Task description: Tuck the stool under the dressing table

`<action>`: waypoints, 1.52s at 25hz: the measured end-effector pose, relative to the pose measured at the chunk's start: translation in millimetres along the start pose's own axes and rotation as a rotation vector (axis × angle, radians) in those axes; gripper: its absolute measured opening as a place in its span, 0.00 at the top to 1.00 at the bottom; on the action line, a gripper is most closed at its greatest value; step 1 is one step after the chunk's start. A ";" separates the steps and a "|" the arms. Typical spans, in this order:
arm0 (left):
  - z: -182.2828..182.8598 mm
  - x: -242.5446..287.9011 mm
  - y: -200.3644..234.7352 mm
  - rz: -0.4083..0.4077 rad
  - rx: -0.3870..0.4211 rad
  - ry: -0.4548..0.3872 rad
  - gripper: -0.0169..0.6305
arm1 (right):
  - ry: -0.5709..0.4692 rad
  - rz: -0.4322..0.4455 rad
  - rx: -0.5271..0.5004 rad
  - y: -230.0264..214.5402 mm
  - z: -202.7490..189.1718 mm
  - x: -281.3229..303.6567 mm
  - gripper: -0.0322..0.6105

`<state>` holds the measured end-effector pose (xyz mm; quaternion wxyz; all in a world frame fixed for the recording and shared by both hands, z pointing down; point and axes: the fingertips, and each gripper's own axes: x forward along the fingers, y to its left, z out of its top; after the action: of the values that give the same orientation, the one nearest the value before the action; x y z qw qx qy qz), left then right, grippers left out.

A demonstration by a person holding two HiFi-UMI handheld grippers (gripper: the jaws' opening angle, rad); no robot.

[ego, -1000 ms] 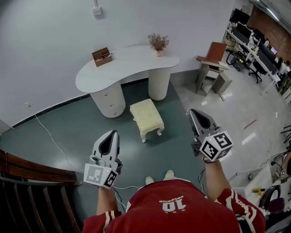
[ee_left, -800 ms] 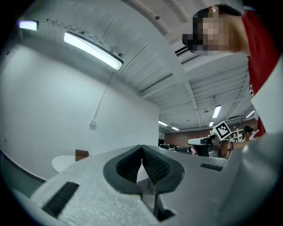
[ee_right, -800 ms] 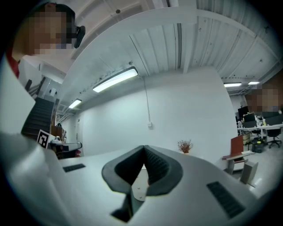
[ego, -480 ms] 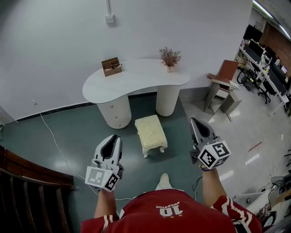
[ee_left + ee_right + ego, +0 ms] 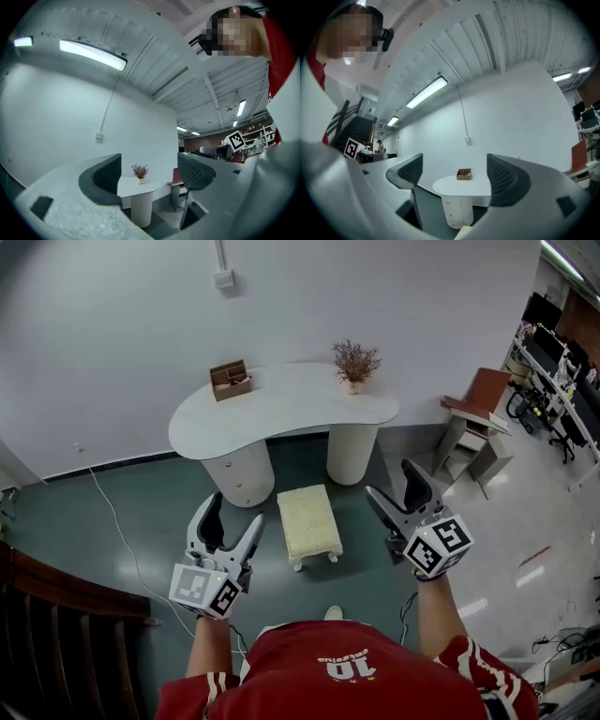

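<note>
A cream cushioned stool with white legs stands on the green floor just in front of the white kidney-shaped dressing table, outside its knee gap. My left gripper hovers left of the stool, apart from it. Its jaws are opening with nothing between them. My right gripper hovers right of the stool, jaws also opening and empty. In the left gripper view the gripper frames the table's right end. In the right gripper view the gripper frames the table, and a corner of the stool shows at the bottom.
On the table stand a wooden box and a dried plant in a pot. A white cable trails across the floor at left. A dark wooden railing is at lower left. A small brown-topped stand sits at right.
Both grippers went from shut to wide open. The person stepped closer, so the stool and table now lie nearer, between the two grippers.
</note>
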<state>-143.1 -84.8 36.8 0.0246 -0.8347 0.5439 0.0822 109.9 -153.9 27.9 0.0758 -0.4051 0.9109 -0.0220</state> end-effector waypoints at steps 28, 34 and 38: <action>-224.2 -17.0 85.5 -0.130 -0.311 0.306 0.28 | 0.435 -0.105 0.170 12.1 -240.5 28.5 0.17; -289.5 -22.9 93.1 -0.106 -0.425 0.338 0.28 | 0.518 -0.077 0.163 1.2 -306.5 19.5 0.19; -325.4 -15.4 93.1 -0.101 -0.383 0.388 0.30 | 0.534 -0.065 0.196 -19.0 -340.7 19.1 0.21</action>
<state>-198.2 -151.2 364.5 -0.2343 -0.8504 0.4706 0.0208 58.1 -188.1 364.0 -0.1288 -0.4048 0.8785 -0.2186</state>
